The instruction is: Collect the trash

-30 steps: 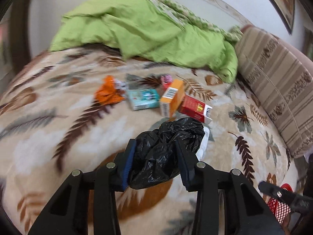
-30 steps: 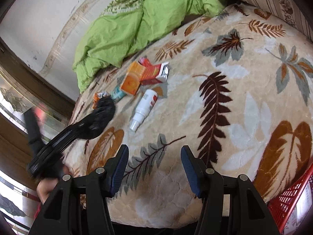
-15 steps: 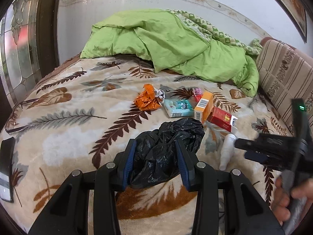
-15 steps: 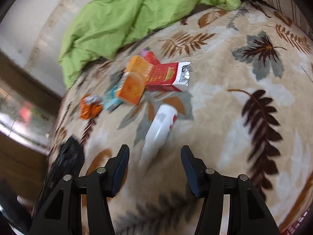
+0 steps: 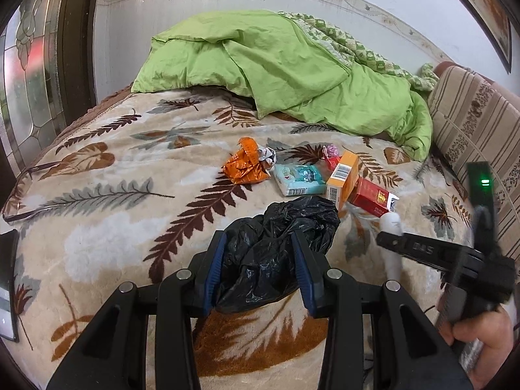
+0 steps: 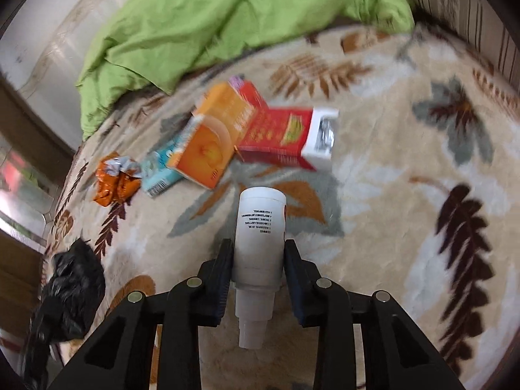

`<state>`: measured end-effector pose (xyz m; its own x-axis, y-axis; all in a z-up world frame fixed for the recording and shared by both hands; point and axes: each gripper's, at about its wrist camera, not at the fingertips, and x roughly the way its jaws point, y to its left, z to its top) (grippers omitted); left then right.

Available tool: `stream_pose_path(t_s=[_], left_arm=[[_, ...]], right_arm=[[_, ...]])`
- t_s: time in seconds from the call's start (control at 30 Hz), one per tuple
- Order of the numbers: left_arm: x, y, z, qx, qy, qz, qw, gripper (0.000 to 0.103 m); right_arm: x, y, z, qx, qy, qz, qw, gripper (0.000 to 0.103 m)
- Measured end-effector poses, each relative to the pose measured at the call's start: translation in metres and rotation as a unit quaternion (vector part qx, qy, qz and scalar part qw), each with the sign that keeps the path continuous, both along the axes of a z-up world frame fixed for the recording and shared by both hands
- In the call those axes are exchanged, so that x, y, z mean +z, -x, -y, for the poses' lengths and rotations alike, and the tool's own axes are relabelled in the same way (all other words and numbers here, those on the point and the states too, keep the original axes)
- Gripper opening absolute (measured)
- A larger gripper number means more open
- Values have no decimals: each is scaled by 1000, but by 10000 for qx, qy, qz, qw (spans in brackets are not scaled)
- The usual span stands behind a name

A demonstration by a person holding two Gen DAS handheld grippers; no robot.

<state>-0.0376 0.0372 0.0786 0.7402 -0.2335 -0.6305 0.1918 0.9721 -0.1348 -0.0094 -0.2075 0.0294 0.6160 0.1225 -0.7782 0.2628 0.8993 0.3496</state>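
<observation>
Right gripper (image 6: 258,269) is closing its jaws around a white plastic bottle (image 6: 260,227), whose round body sits between the ribbed pads with the pads at or against its sides. This bottle lies on the bed (image 6: 390,195), its long axis running straight along the gripper's line: the flat base points away toward the boxes, the narrow stepped neck points back toward the camera. Small black print runs across its smooth body.

Left gripper (image 5: 258,266) is clenched on a crumpled black plastic bag (image 5: 276,247), glossy and wrinkled, bunched between blue pads; whether anything is inside the bag cannot be told.

Just beyond the bottle's base lies a red carton (image 6: 279,136) with a white, foil-lined end open to the right. An orange box (image 6: 214,133) leans against it, with a light blue packet (image 6: 162,169) beside that and a crushed orange foil wrapper (image 6: 117,178) farther left. A small pink scrap (image 5: 331,151) shows behind the orange box.

Covering the bed is a plush cream blanket printed with brown and grey leaves. A rumpled green quilt (image 5: 276,74) is heaped at the far side, and a striped cushion (image 5: 471,123) stands along the right edge.
</observation>
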Motion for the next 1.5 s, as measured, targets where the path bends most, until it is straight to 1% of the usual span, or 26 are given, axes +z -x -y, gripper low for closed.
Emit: stream_pose_path(t_s=[0.07, 0.17, 0.3, 0.43, 0.5, 0.7, 1.5], left_arm=[[0, 0, 3, 12, -47, 22, 10000, 39], [0, 0, 7, 93, -200, 108, 9997, 40], [2, 1, 11, 235, -452, 307, 9982, 40], [3, 2, 13, 388, -665, 468, 9959, 40], [4, 2, 13, 431, -693, 490, 9955, 40], [2, -1, 12, 524, -758, 448, 9947, 40], [0, 1, 15, 472, -780, 453, 9948, 40]], right_arm=[[9, 7, -3, 94, 74, 227, 9997, 33], [27, 17, -10, 266, 496, 614, 9965, 33], [41, 25, -28, 573, 819, 964, 9903, 33], [50, 31, -45, 862, 882, 1208, 9850, 32], [53, 33, -51, 956, 951, 1290, 9824, 32], [54, 35, -52, 943, 863, 1326, 9829, 32], [57, 38, -46, 859, 808, 1391, 9832, 32]])
